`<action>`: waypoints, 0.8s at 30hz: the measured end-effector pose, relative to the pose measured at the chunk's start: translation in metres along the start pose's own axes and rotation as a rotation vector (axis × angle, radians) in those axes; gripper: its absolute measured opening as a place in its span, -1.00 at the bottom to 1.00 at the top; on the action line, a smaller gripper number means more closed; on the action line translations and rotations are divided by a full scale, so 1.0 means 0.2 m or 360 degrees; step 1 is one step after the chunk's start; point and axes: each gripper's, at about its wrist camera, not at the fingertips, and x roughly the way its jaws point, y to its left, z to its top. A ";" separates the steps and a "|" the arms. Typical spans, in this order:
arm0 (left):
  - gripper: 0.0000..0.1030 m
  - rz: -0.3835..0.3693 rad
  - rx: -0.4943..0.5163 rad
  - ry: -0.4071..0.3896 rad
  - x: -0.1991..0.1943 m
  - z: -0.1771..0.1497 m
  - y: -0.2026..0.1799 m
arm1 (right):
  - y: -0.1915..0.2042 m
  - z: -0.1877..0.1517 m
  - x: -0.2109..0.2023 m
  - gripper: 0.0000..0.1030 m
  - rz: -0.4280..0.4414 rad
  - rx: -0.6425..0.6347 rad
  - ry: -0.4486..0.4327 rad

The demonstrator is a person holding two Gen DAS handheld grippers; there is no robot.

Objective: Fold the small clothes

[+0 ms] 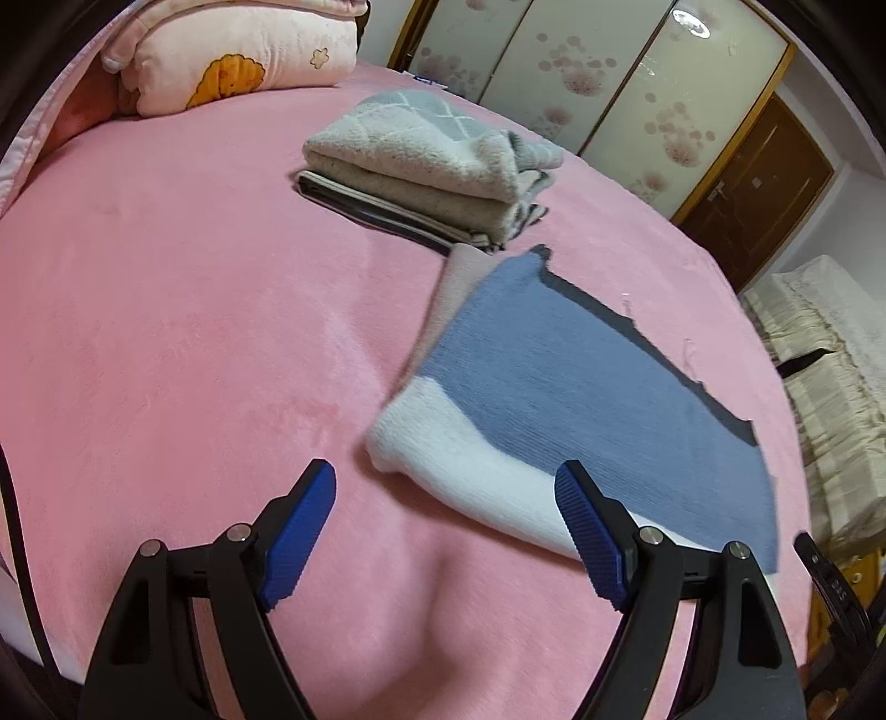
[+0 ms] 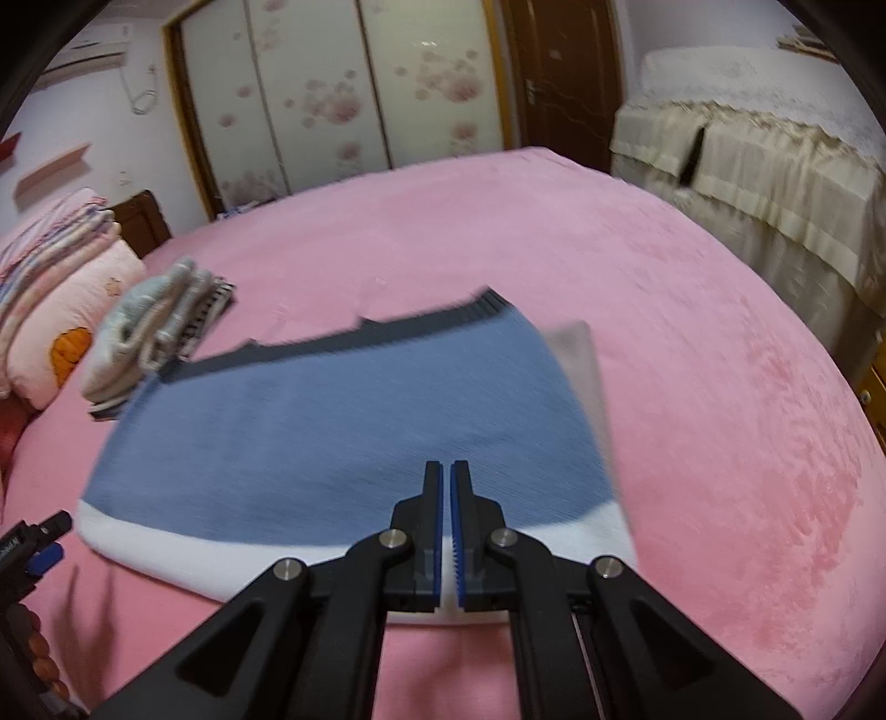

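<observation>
A small knitted garment (image 1: 559, 382), blue with a white band and a dark hem, lies partly folded on the pink bed (image 1: 194, 310). My left gripper (image 1: 446, 487) is open and empty, just left of the garment's white edge. In the right wrist view the same garment (image 2: 332, 421) is blurred and its near edge rides up. My right gripper (image 2: 447, 484) is shut on the garment's white band, with the cloth passing between the blue pads.
A stack of folded clothes (image 1: 421, 166) sits further back on the bed, also in the right wrist view (image 2: 155, 327). Pink pillows and quilts (image 1: 238, 50) lie at the head. A wardrobe (image 2: 332, 99), a door and a covered piece of furniture (image 2: 747, 166) stand beyond the bed.
</observation>
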 end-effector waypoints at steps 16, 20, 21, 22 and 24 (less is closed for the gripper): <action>0.57 -0.0395 -0.0307 0.0108 0.31 -0.12 0.06 | 0.37 -0.07 0.01 -0.95 0.0160 -0.0247 -0.0015; 0.61 -0.0447 -0.0278 0.0055 0.39 -0.07 0.04 | 0.39 -0.09 0.07 -0.95 0.0178 -0.0259 0.0007; 0.61 -0.0459 -0.0273 0.0040 0.41 -0.06 0.04 | 0.40 -0.10 0.08 -0.95 0.0183 -0.0256 0.0009; 0.61 -0.0478 -0.0276 0.0023 0.43 -0.04 0.04 | 0.40 -0.10 0.10 -0.95 0.0186 -0.0253 0.0012; 0.63 -0.0509 -0.0306 0.0000 0.47 0.00 0.03 | 0.41 -0.10 0.13 -0.95 0.0183 -0.0256 0.0019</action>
